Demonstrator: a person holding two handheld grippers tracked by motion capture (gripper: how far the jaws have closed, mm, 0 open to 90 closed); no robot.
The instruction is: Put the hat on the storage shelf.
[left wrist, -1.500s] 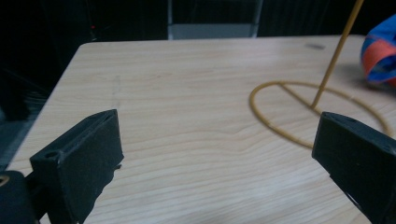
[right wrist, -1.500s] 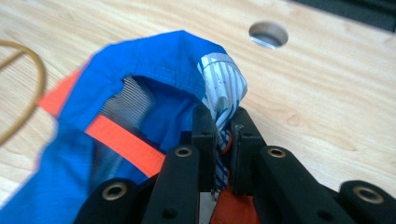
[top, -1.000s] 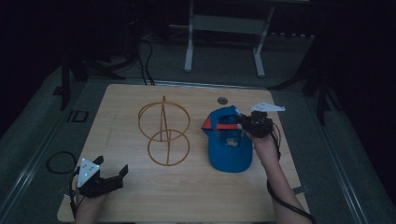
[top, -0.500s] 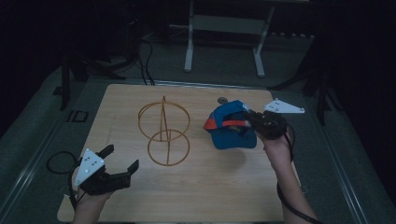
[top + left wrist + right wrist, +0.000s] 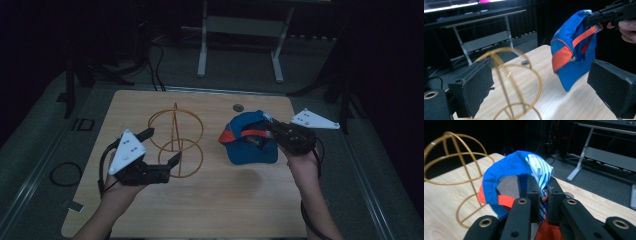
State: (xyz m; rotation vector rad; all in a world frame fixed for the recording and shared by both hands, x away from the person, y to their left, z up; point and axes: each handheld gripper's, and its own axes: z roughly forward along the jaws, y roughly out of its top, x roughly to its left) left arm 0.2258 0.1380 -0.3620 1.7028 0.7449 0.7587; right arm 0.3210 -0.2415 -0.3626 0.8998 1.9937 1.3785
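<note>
High view, near to far. Left gripper (image 5: 161, 150) sits at lower left of frame, jaws spread wide with nothing between them, pointing at the gold wire cap stand (image 5: 176, 140). In the left gripper view the stand (image 5: 510, 82) rises between the two black pads (image 5: 472, 87), not touched by either.

Right gripper (image 5: 267, 129) is at centre right, jaws clamped on the rear strap of the blue cap (image 5: 248, 145). The cap hangs off the tabletop (image 5: 210, 210), right of the stand and apart from it; its shadow lies on the wood below. Right gripper view: jaws nearly together, striped lining and orange band pinched between them, cap (image 5: 509, 173) drooping forward, stand (image 5: 456, 170) at upper left.

Judgement: step in hand is carrying the cap over to the stand. To do it well:
- keep the pinch firm; fabric is limp and sags
- raise the cap's opening above the dome, then lower it
- left gripper could steady the stand's base ring, since light wire may tip.
</note>
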